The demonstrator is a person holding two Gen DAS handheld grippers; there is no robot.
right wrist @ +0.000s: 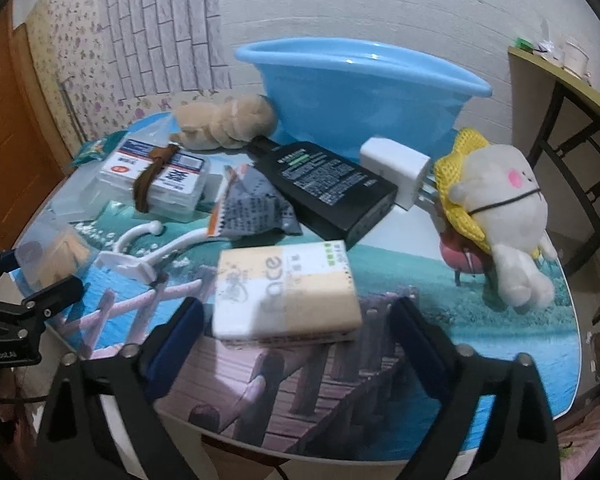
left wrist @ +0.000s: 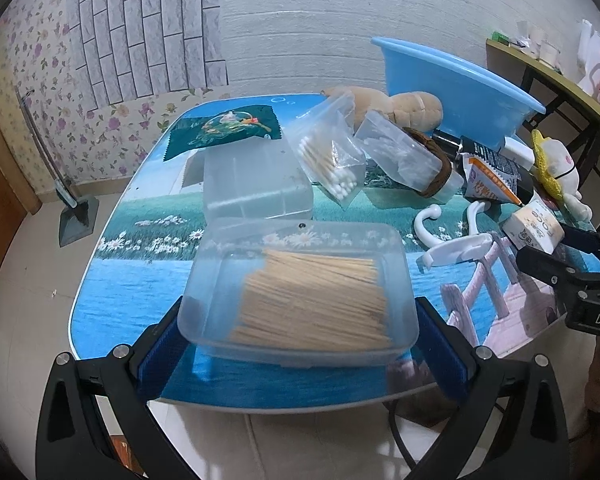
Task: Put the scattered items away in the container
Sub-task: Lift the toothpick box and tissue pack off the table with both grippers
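While the left wrist view looks across the table (left wrist: 112, 280), the left claw (left wrist: 300, 344) stands spread wide, its blue pads on either side of a clear box of wooden sticks (left wrist: 300, 292); whether the pads press the box walls cannot be told. Just beyond the box sits an empty clear organiser (left wrist: 256, 184) with a dark green packet (left wrist: 224, 128) lying on its far edge. Ahead and to the right of the claw, a bag of cotton swabs (left wrist: 332, 152) leans against a clear case (left wrist: 404, 160) wrapped by a brown strap. Farther right lie a white hook (left wrist: 456, 236), a black bottle (left wrist: 488, 156) and a brown plush (left wrist: 400, 108), which sit in front of the blue basin (left wrist: 456, 92) at the far right. The right claw (left wrist: 540, 246) enters from the right edge, beside a tissue pack (left wrist: 536, 226).

Seen from the right wrist, the right claw (right wrist: 296, 332) is released, its fingers apart on both sides of the tissue pack (right wrist: 284, 292), which rests on the table (right wrist: 420, 264) without clear contact. Straight ahead, the black bottle (right wrist: 324, 184) and a crumpled grey sachet (right wrist: 256, 212) lie between the claw and the blue basin (right wrist: 364, 92). A white plug (right wrist: 396, 168) touches the bottle's end, and a white plush in a yellow hat (right wrist: 500, 204) lies ahead to the right. To the left ahead are the white hook (right wrist: 140, 252) and the strapped clear case (right wrist: 160, 184).
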